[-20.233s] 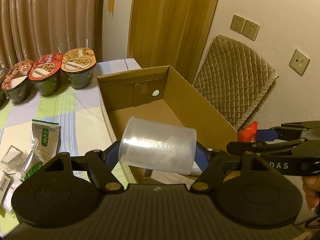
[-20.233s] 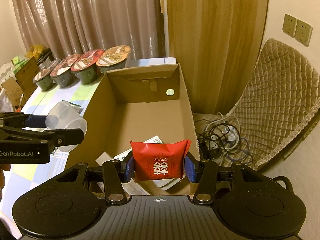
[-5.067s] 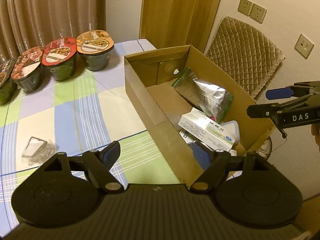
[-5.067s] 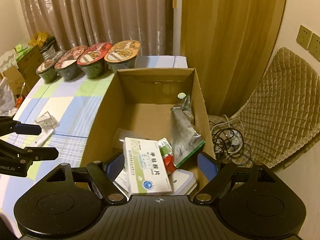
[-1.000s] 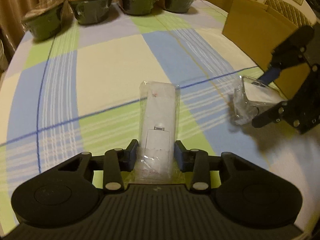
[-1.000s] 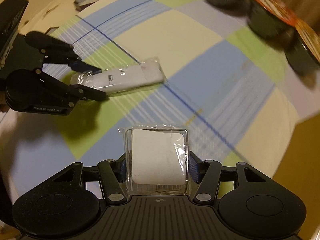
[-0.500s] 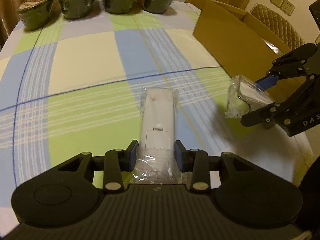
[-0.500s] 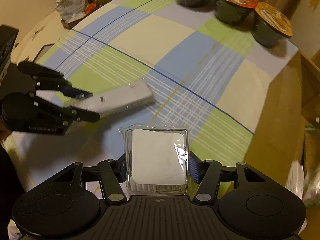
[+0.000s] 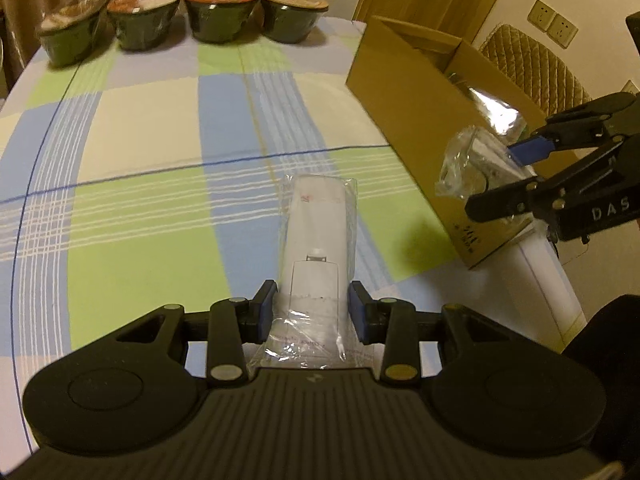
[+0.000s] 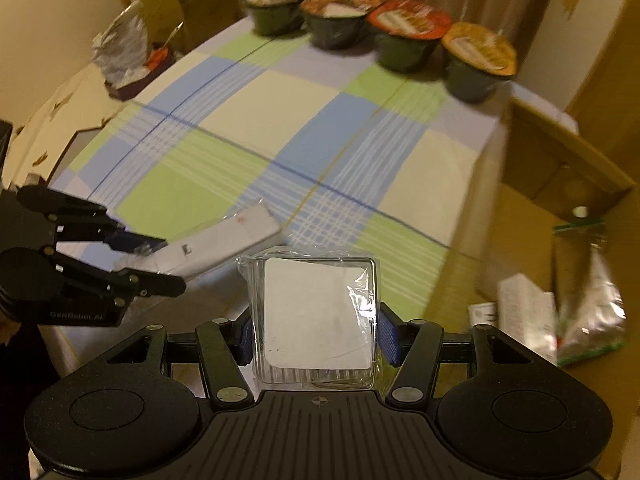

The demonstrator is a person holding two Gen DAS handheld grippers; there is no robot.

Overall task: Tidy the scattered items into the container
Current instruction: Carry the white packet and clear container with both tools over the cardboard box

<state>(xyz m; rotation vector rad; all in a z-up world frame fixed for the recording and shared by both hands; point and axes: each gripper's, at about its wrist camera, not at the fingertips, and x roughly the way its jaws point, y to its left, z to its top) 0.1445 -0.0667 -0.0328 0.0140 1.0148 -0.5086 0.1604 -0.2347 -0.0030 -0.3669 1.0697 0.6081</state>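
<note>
Both grippers clenched, left gripper (image 9: pixel 312 306) on wrapped stick (image 9: pixel 316 240), right gripper (image 10: pixel 316 336) on packet (image 10: pixel 316 312), seemingly nearer box (image 9: pixel 420 120)

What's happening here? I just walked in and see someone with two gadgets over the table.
A person is tidying loose items into the cardboard box. The left gripper is shut on a long white packet in clear wrap, held above the checked tablecloth. The right gripper is shut on a square clear case near the box's side. The box already holds a silver pouch and a white carton. Four noodle bowls stand along the far edge.
</note>
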